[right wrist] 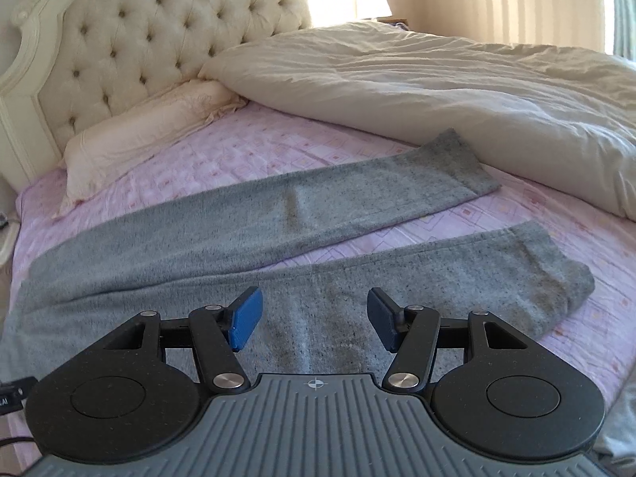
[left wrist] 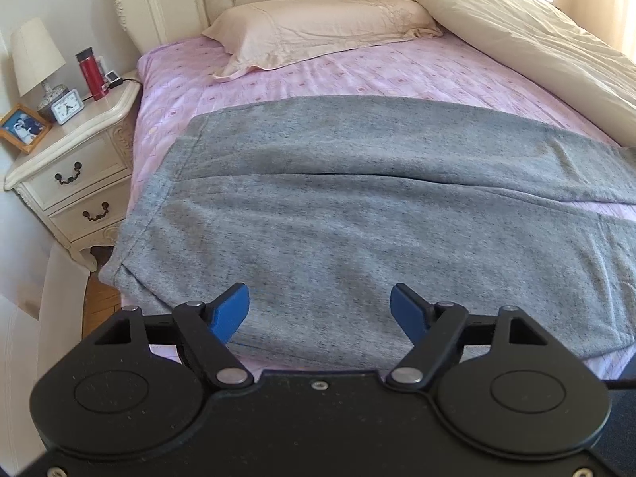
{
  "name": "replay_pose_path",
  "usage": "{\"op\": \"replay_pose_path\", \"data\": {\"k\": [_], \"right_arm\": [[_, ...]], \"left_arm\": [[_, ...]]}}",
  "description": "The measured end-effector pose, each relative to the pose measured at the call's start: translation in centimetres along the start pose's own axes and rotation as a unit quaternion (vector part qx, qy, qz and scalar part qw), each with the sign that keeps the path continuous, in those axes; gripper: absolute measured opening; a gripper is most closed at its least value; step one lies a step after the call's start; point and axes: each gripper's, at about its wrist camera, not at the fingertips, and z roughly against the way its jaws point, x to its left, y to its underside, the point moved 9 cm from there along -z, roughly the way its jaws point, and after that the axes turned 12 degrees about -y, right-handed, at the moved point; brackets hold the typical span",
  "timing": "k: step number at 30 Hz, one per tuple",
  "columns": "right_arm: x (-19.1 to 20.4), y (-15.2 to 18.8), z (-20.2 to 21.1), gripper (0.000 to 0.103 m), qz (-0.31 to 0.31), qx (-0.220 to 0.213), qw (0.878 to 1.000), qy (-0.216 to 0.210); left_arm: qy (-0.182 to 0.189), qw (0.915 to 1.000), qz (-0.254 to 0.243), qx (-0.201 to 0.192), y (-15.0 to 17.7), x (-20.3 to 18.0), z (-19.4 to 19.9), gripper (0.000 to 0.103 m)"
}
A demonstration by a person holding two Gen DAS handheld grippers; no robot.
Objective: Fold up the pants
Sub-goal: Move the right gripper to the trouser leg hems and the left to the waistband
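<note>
1. The grey pants (left wrist: 357,214) lie flat on the pink patterned sheet (left wrist: 318,75) of a bed, spread crosswise with the waist end toward the left edge and the legs running right.
2. In the right wrist view the two legs (right wrist: 278,206) part into a narrow V – the far leg ends just beside the cream duvet (right wrist: 437,91), the near leg ends in a cuff (right wrist: 556,282) at the right.
3. The left gripper (left wrist: 320,310) hangs over the near, wide part of the pants; its blue pads stand well apart with nothing between them but the cloth seen below.
4. The right gripper (right wrist: 314,316) hangs over the near leg, jaws likewise wide, gripping nothing.
5. A pale pink pillow (left wrist: 318,28) rests at the far end against the tufted headboard (right wrist: 159,39), its right end tucked under the duvet.
6. Left of the bed stands a white nightstand (left wrist: 75,151) – on it a lamp (left wrist: 35,55), a small clock (left wrist: 66,106), a red bottle (left wrist: 90,75) and a framed photo (left wrist: 24,127).
</note>
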Motion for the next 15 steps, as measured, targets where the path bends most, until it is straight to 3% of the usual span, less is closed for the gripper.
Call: {"op": "replay_pose_path", "data": {"k": [2, 8, 11, 15], "right_arm": [[-1.1, -0.6, 0.9, 0.057, -0.023, -0.030, 0.999, 0.005], [-5.4, -1.6, 3.6, 0.057, 0.000, -0.086, 0.992, 0.088], [-8.1, -1.0, 4.3, 0.057, -0.027, -0.093, 0.991, 0.090], [-12.1, 1.2, 4.4, 0.057, -0.072, -0.061, 0.987, 0.128]], "left_arm": [[-0.006, 0.9999, 0.009, 0.002, -0.3, 1.1, -0.5, 0.079], [-0.029, 0.9992, 0.021, 0.016, -0.1, 4.0, -2.9, 0.079], [-0.033, 0.9987, 0.022, 0.033, 0.7, 4.7, -4.1, 0.079], [-0.029, 0.9977, 0.023, 0.057, 2.1, 5.1, -5.4, 0.079]]}}
